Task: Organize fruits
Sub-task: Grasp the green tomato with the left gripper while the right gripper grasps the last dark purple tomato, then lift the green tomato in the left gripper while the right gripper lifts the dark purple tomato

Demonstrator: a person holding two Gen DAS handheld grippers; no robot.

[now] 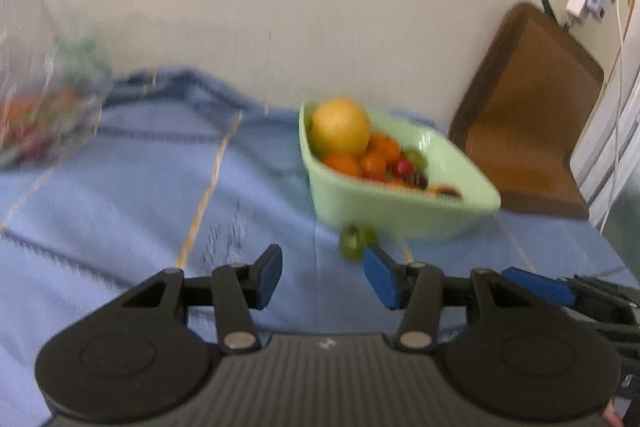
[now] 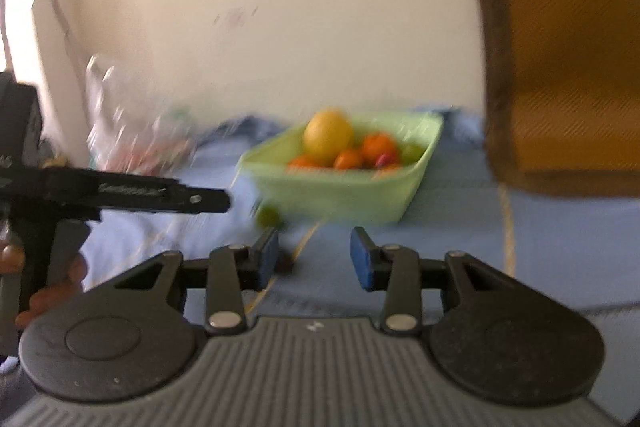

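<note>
While the green fruit [image 1: 354, 242] lies loose on the blue cloth [image 1: 140, 211], just at 6 o'clock of the mint basket [image 1: 400, 211], it looks small, round and smooth: likely to roll, best pinched across its middle. Basket holds a large yellow citrus [image 1: 340, 127], oranges [image 1: 360, 163] and small red fruit. Left tool [image 1: 322, 277] and right tool [image 2: 314, 255] both released, nothing between pads.

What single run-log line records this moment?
left gripper: open, empty | right gripper: open, empty | green fruit: on cloth beside basket
</note>
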